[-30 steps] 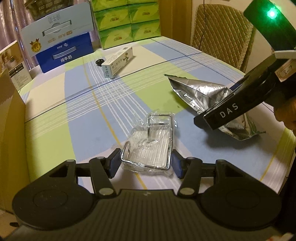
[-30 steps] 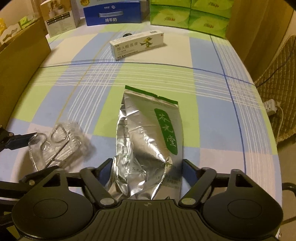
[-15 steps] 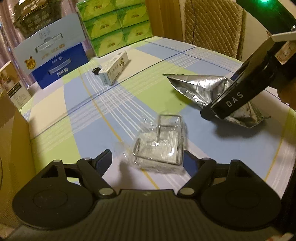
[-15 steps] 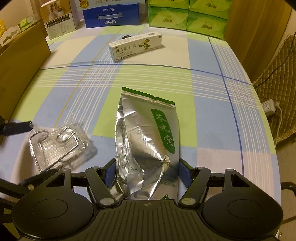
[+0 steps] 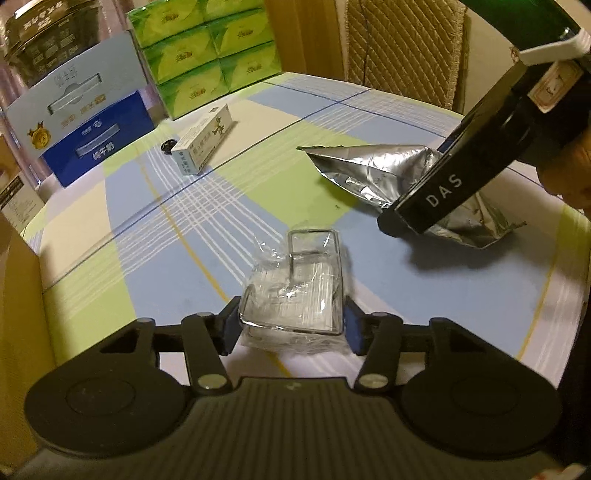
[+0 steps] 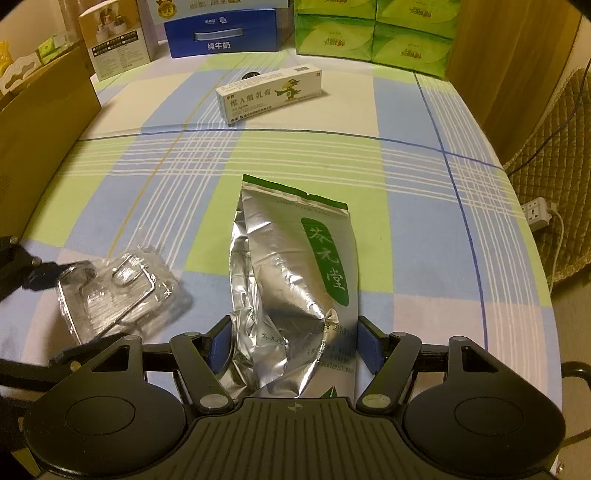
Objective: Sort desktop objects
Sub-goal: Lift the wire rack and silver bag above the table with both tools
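Observation:
A wire rack wrapped in clear plastic (image 5: 295,295) lies on the checked tablecloth, its near end between the blue pads of my left gripper (image 5: 290,326), which press on both its sides. The same rack (image 6: 118,291) shows at the left of the right wrist view, with a left fingertip (image 6: 40,275) touching it. A silver foil tea bag with a green label (image 6: 295,280) lies flat. My right gripper (image 6: 295,345) straddles the bag's near end with its jaws wide, and the pads sit just beside the bag's edges. From the left wrist view, the right gripper's black body covers part of the foil bag (image 5: 369,177).
A white ointment box (image 6: 269,92) lies farther back with a small black object (image 5: 168,146) beside it. A blue milk carton (image 6: 221,37), green tissue packs (image 6: 373,33) and a small brown box (image 6: 118,44) line the far edge. A cardboard box wall (image 6: 40,122) stands at left. A padded chair (image 5: 402,55) is beyond the table.
The left gripper's fingers spread half a second ago and have now closed in against the wrapped rack. The right gripper stays astride the foil bag, barely moved.

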Action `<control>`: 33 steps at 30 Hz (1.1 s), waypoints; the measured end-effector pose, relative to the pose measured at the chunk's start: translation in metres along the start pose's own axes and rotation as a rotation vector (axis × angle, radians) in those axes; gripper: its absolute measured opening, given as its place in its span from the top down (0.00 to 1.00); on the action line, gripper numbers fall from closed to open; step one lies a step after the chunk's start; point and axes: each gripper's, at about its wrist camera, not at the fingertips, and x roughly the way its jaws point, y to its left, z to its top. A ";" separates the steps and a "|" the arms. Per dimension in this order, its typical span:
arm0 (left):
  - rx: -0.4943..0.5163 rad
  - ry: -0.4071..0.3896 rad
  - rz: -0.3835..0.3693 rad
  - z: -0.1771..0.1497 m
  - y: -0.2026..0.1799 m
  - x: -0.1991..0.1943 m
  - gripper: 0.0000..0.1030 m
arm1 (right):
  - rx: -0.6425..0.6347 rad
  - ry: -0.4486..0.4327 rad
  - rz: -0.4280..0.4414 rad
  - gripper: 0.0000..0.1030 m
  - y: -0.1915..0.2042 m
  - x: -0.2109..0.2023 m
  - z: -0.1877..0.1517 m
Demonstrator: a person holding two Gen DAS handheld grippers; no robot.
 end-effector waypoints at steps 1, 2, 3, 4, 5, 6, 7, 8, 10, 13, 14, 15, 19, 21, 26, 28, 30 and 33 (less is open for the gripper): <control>-0.015 0.001 0.001 0.000 0.000 -0.001 0.52 | 0.003 -0.002 0.001 0.37 0.000 0.000 0.000; -0.033 0.001 0.003 0.000 -0.001 -0.003 0.52 | 0.007 -0.005 0.000 0.40 0.000 -0.001 -0.001; -0.057 0.003 0.004 -0.001 -0.001 -0.005 0.52 | 0.012 -0.007 0.001 0.43 -0.001 -0.002 -0.001; -0.075 0.004 0.005 -0.002 -0.001 -0.007 0.52 | 0.018 -0.012 0.002 0.44 -0.002 -0.003 -0.001; -0.091 0.005 0.008 -0.003 0.000 -0.009 0.52 | 0.022 -0.015 0.001 0.46 -0.002 -0.005 -0.001; -0.107 0.007 0.010 -0.003 0.000 -0.011 0.52 | 0.027 -0.018 0.003 0.47 -0.002 -0.006 -0.001; -0.121 0.008 0.009 -0.003 0.000 -0.013 0.52 | 0.030 -0.019 0.003 0.49 -0.003 -0.008 -0.002; -0.130 0.005 0.010 -0.004 0.000 -0.016 0.52 | 0.034 -0.022 0.004 0.50 -0.003 -0.009 -0.002; -0.145 0.000 0.015 -0.004 0.001 -0.022 0.52 | 0.042 -0.027 0.007 0.51 -0.003 -0.013 -0.004; -0.159 -0.004 0.020 -0.002 0.001 -0.028 0.52 | 0.054 -0.034 0.011 0.51 -0.001 -0.019 -0.007; -0.163 -0.005 0.023 -0.002 0.002 -0.031 0.52 | 0.063 -0.037 0.013 0.51 -0.001 -0.022 -0.008; -0.167 -0.006 0.025 -0.001 0.002 -0.033 0.52 | 0.069 -0.040 0.015 0.51 -0.001 -0.025 -0.008; -0.182 -0.020 0.040 0.002 0.002 -0.047 0.52 | 0.084 -0.054 0.020 0.52 0.002 -0.039 -0.009; -0.191 -0.023 0.054 0.005 0.002 -0.053 0.52 | 0.080 -0.061 0.021 0.51 0.004 -0.046 -0.008; -0.226 -0.041 0.074 0.011 0.006 -0.070 0.52 | 0.066 -0.089 0.025 0.51 0.013 -0.065 -0.005; -0.240 -0.046 0.078 0.013 0.008 -0.077 0.52 | 0.061 -0.102 0.030 0.51 0.017 -0.074 -0.004; -0.256 -0.053 0.085 0.014 0.010 -0.085 0.52 | 0.056 -0.117 0.035 0.51 0.021 -0.082 -0.003; -0.279 -0.064 0.099 0.016 0.015 -0.097 0.52 | 0.045 -0.137 0.045 0.52 0.030 -0.093 -0.002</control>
